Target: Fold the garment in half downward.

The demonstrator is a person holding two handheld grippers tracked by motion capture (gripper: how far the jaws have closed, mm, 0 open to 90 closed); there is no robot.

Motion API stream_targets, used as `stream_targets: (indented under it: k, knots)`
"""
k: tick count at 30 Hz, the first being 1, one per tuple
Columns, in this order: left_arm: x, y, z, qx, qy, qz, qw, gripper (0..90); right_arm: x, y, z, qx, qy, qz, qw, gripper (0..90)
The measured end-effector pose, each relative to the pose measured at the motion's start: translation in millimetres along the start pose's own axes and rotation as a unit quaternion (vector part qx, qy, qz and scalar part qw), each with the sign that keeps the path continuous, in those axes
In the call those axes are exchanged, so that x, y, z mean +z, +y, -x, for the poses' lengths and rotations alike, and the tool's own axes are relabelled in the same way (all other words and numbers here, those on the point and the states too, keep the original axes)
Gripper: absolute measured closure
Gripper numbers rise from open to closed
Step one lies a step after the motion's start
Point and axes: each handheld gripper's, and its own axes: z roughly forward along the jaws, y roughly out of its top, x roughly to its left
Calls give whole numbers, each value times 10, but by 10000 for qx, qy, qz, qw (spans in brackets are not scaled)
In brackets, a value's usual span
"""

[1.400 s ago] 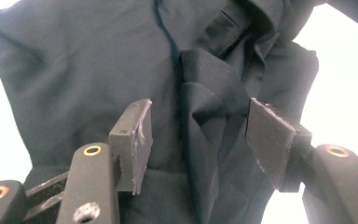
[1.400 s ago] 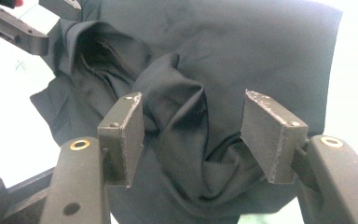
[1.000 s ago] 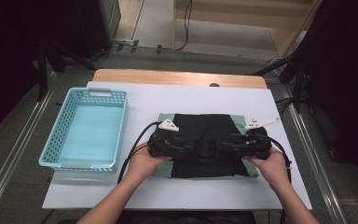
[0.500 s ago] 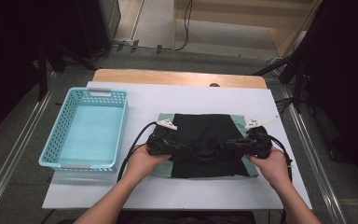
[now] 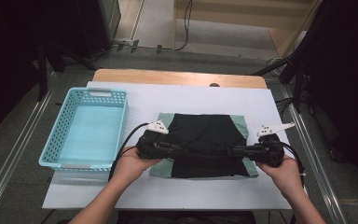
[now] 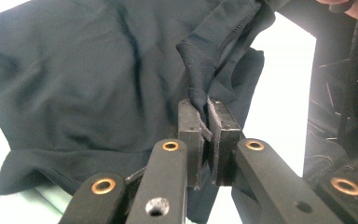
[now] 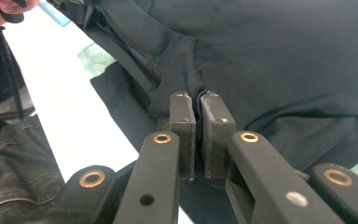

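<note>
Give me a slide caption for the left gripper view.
Left gripper shut on a pinched fold of the black garment, lifting its edge off the white table.

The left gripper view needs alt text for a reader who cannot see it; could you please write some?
The left gripper is shut on a pinched fold of the black garment, whose edge rises between the two black jaws. The garment lies spread on the white table.

White table (image 5: 200, 98): blue basket (image 5: 86, 128), black garment (image 5: 207, 140).

Black garment (image 5: 205, 140) on white table (image 5: 191, 100), turquoise basket (image 5: 87, 128) at left.
</note>
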Motion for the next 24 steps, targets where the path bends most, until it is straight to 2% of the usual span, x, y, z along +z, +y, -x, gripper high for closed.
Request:
stream_targets:
  k: [4, 10, 16, 24]
  knots:
    - [0, -60, 3, -132, -26, -76, 9999, 862, -1, -89, -59, -32, 14, -115, 9999, 826]
    - [35, -146, 103, 20, -145, -267, 9995, 860, 15, -228, -148, -128, -31, -373, 9992, 825]
    - [33, -224, 138, -94, -162, -402, 9990, 844, 29, -300, -195, -175, 31, -529, 9984, 822]
    - [-25, -328, 209, -129, -203, -522, 9983, 793, -27, -406, -255, -241, -40, -693, 9973, 799]
